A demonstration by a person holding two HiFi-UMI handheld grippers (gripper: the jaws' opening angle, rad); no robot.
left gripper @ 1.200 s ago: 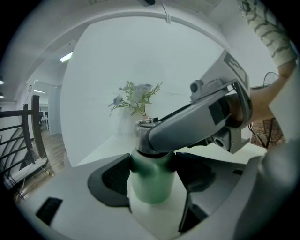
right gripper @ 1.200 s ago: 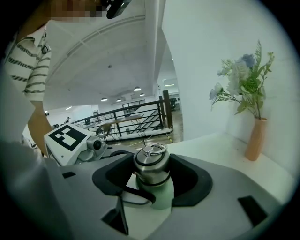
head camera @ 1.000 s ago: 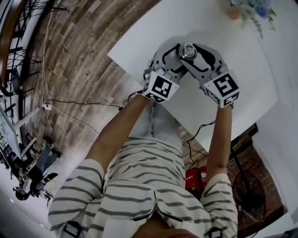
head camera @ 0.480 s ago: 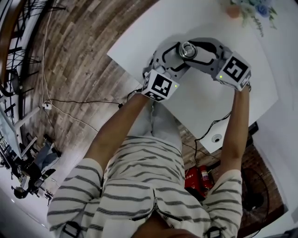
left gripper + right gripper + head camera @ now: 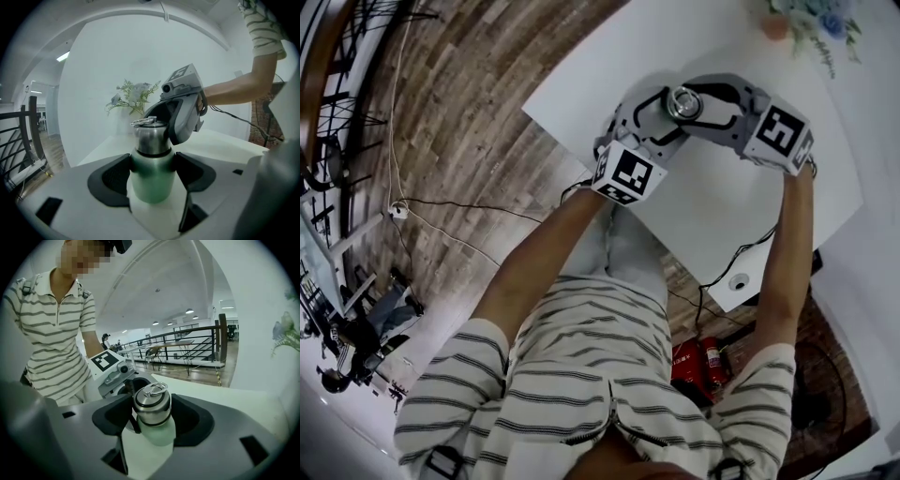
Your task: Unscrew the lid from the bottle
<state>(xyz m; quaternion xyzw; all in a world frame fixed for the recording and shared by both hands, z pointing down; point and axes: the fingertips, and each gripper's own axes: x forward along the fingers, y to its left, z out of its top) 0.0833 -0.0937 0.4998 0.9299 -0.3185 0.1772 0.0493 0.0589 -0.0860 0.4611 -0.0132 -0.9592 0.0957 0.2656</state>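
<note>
The left gripper (image 5: pixel 151 177) is clamped round the body of the green bottle (image 5: pixel 150 187). The right gripper (image 5: pixel 152 415) is closed on the steel lid (image 5: pixel 151 404). The bottle stands upright on the white table (image 5: pixel 722 216), lid pointing straight up.

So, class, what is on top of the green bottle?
A steel lid with a wire ring lying on it, gripped by the right gripper. Whether anything is inside the bottle is hidden.

Pale green bottle (image 5: pixel 151 183) upright; steel lid (image 5: pixel 151 138), ring on top, seated.
</note>
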